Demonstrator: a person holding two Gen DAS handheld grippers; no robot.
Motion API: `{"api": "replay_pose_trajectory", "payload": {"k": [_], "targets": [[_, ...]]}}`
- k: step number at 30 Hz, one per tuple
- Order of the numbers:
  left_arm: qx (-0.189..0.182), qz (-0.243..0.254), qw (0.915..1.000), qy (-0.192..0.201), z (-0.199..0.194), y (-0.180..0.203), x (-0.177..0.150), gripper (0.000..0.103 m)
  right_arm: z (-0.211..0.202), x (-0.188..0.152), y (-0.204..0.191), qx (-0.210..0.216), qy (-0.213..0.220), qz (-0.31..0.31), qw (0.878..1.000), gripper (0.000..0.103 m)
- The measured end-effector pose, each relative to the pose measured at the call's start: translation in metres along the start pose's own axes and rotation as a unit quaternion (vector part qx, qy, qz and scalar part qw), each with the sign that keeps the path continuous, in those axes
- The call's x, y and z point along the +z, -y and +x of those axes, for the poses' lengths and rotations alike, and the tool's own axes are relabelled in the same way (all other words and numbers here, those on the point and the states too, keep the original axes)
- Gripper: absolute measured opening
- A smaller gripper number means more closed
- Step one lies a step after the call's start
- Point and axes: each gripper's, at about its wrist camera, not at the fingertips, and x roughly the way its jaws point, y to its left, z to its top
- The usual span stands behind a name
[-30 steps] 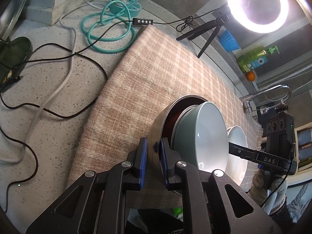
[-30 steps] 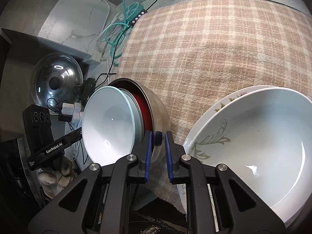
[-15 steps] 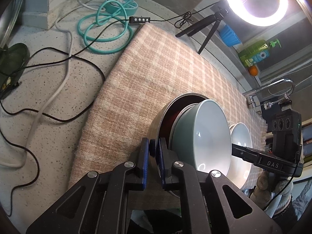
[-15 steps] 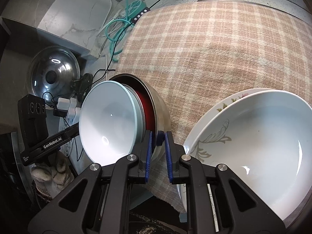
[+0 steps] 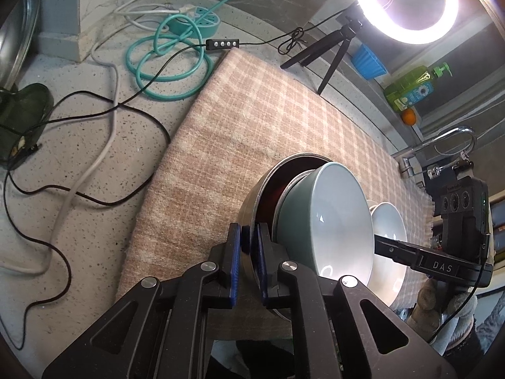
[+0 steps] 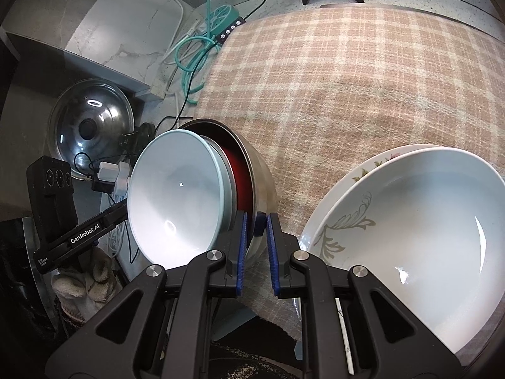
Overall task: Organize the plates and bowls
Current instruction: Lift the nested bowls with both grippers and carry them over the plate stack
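Note:
A steel bowl (image 5: 252,195) with a red bowl (image 6: 238,173) and a pale green bowl (image 5: 318,221) nested inside is held tilted above the plaid cloth (image 5: 268,120). My left gripper (image 5: 249,237) is shut on the steel bowl's rim from one side. My right gripper (image 6: 254,224) is shut on the same rim (image 6: 265,186) from the other side. A white bowl (image 6: 419,237) sits on a floral plate (image 6: 334,221) at the cloth's near right edge; it also shows in the left wrist view (image 5: 389,240).
Teal hose and power strip (image 5: 176,53), black and white cables (image 5: 94,145) lie on the speckled counter. A ring light on a tripod (image 5: 404,0), soap bottle (image 5: 413,88) and faucet (image 5: 442,145) stand behind. A glass pot lid (image 6: 91,126) leans at left.
Both grippers with the nested bowl stack have shifted slightly; the view has drawn back a little from the cloth. The grip on the steel rim is unchanged.

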Motion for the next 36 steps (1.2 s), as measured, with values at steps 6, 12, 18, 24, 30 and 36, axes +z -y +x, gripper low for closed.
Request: {"api": "replay_pose_trajectory", "payload": {"k": [6,12,18,24,30,36], "targets": [[-0.009,0.010,0.9998,0.013,-0.011,0.014,0.004,0.008,-0.022,-0.001,-0.001,0.003,0.017,0.001,1.000,0.013],[-0.022,0.025,0.9992,0.021,-0.016,0.034,0.006,0.008,-0.048,-0.008,0.006,0.002,0.034,0.008,0.999,0.013],[-0.038,0.047,0.9979,0.020,-0.013,0.061,0.006,0.008,-0.073,-0.018,0.021,-0.002,0.051,0.022,0.998,0.013],[-0.052,0.073,0.9959,0.010,-0.006,0.086,0.003,0.008,-0.098,-0.030,0.040,-0.010,0.071,0.042,0.997,0.013],[-0.067,0.098,0.9929,-0.009,0.010,0.114,-0.002,0.008,-0.116,-0.042,0.063,-0.021,0.080,0.066,0.994,0.013],[-0.072,0.120,0.9897,-0.029,0.026,0.136,-0.009,0.008,-0.131,-0.055,0.086,-0.034,0.091,0.087,0.991,0.013]]}}
